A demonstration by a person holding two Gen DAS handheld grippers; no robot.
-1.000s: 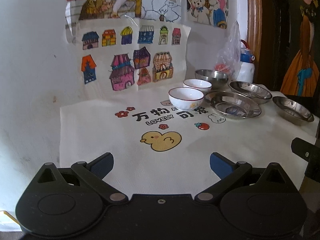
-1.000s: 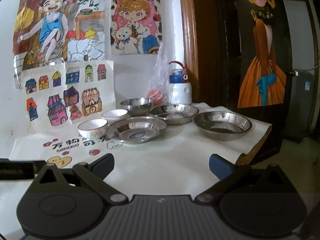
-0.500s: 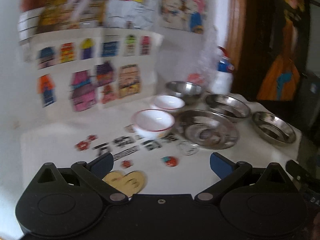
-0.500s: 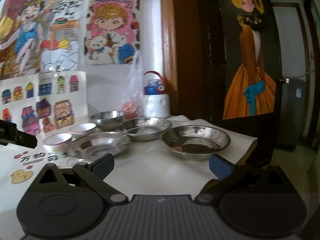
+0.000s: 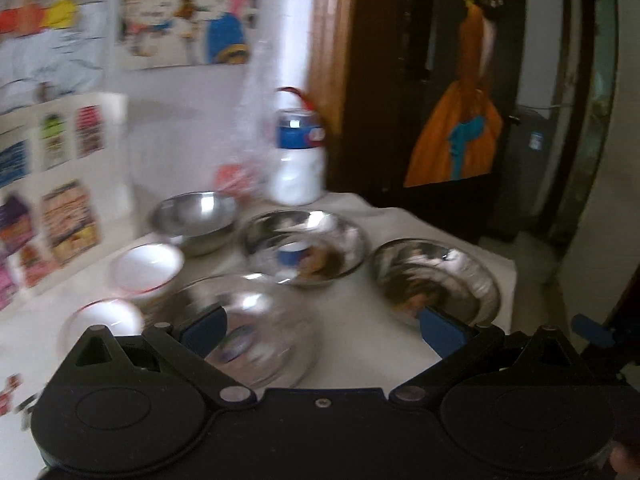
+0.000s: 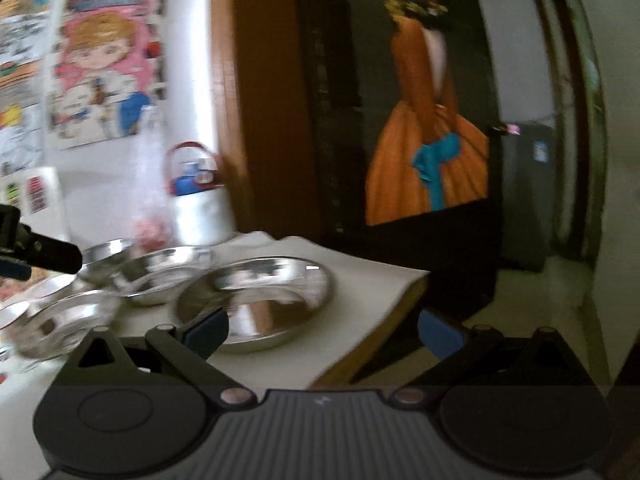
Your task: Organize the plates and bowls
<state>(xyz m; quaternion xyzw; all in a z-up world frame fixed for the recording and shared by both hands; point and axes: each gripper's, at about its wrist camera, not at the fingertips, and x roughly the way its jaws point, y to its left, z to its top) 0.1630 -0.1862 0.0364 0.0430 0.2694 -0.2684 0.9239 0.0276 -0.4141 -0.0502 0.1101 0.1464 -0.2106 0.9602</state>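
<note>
Both views are blurred. In the left wrist view, three shallow steel plates stand on the white tablecloth: a near one (image 5: pixel 256 332), a middle one (image 5: pixel 304 246) and a right one (image 5: pixel 436 280). A steel bowl (image 5: pixel 194 218) stands behind, and two white bowls (image 5: pixel 146 268) (image 5: pixel 102 322) stand at the left. My left gripper (image 5: pixel 322 326) is open and empty, just short of the near plate. In the right wrist view, my right gripper (image 6: pixel 322 330) is open and empty over the right steel plate (image 6: pixel 256 300) near the table's right edge. More plates (image 6: pixel 160 276) (image 6: pixel 60 320) lie to its left.
A white bottle with a blue and red lid (image 5: pixel 298 152) and a clear plastic bag (image 5: pixel 248 120) stand against the wall at the back. Drawings hang on the wall. The table's right edge (image 6: pixel 376 344) drops beside a dark door with an orange-dress picture (image 6: pixel 428 160).
Both grippers have swung right and moved closer to the dishes. The left view now faces the steel plates instead of the printed cloth. Both grippers stay open.
</note>
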